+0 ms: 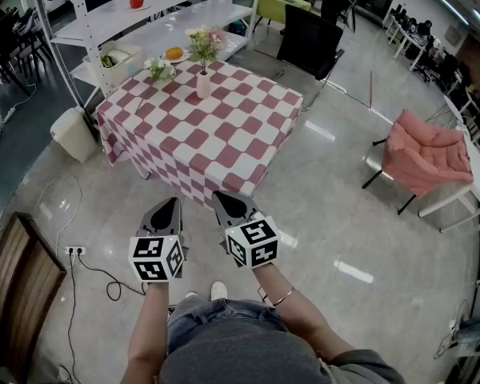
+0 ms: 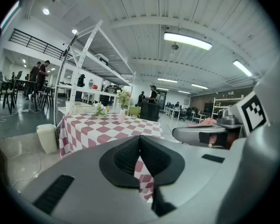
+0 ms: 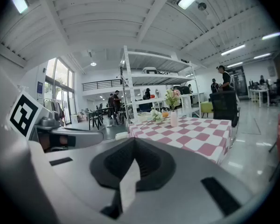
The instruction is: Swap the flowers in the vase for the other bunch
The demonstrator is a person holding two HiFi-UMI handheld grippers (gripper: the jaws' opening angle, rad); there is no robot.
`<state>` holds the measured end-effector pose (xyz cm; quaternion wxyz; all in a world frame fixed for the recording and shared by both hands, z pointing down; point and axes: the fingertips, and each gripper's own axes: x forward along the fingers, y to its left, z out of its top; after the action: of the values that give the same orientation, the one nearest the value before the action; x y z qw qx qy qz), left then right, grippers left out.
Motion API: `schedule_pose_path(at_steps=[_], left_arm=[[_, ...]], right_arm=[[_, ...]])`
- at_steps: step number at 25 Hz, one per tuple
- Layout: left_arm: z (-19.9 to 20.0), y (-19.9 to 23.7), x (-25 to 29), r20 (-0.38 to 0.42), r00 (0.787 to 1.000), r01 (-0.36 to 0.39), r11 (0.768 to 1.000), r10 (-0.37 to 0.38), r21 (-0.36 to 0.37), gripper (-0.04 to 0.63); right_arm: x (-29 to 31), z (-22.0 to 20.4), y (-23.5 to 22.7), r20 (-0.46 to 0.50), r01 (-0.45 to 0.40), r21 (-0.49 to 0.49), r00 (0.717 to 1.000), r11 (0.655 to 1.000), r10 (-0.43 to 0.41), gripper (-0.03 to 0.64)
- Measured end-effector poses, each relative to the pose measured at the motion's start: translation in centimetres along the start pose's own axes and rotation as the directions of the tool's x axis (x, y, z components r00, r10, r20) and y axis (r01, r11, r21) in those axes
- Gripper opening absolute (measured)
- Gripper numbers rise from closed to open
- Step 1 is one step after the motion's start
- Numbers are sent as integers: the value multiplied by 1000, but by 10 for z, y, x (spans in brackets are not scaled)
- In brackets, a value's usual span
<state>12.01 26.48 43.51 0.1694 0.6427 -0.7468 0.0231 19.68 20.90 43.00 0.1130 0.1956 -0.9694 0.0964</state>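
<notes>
The slim, pale pink vase [image 1: 203, 85] stands upright near the far edge of the table [image 1: 224, 146], with a loose bunch of pink and cream flowers [image 1: 206, 43] in it. The other bunch [image 1: 160, 69], white blooms with green leaves, lies flat on the cloth just to the vase's left, apart from it. A red-and-white chequered cloth covers the square table and hangs in soft folds over its sides.

An orange [image 1: 174, 53] sits behind the table on a white metal shelving rack [image 1: 156, 18], and a white bin [image 1: 72, 134] stands on the glossy grey floor beside the table.

Both tools are well short of the table, side by side above the floor. The left gripper [image 1: 169, 204] has its ribbed black pads pressed together with nothing between them. The right gripper [image 1: 222, 199] is likewise closed and empty.

Only the head view shows the pink padded chair [image 1: 428, 154] well off to the right and the slatted wooden chair back [image 1: 16, 294] at lower left. The gripper views alone show the ribbed white ceiling with strip lights and people standing far behind the table. Each gripper view also catches the other gripper's marker cube at its edge.
</notes>
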Motion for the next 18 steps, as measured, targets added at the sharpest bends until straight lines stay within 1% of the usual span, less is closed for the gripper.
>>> schedule_pose_path(at_steps=[4,10,18], left_arm=[[0,-2,5,2,1000,1,1000,-1,13,17],[-2,-5,5,-4,1000,-2,1000,2,9,17],[-1,-7,6,1,1000,0,1000,0,16,17]], right_arm=[[2,1,-5,4,2,7,1000,1000,-2,8],[-2,3,-11,26,11,10,1000,1000,-11,9],[-1,4,-13,40,-8,31,999,999,7,11]])
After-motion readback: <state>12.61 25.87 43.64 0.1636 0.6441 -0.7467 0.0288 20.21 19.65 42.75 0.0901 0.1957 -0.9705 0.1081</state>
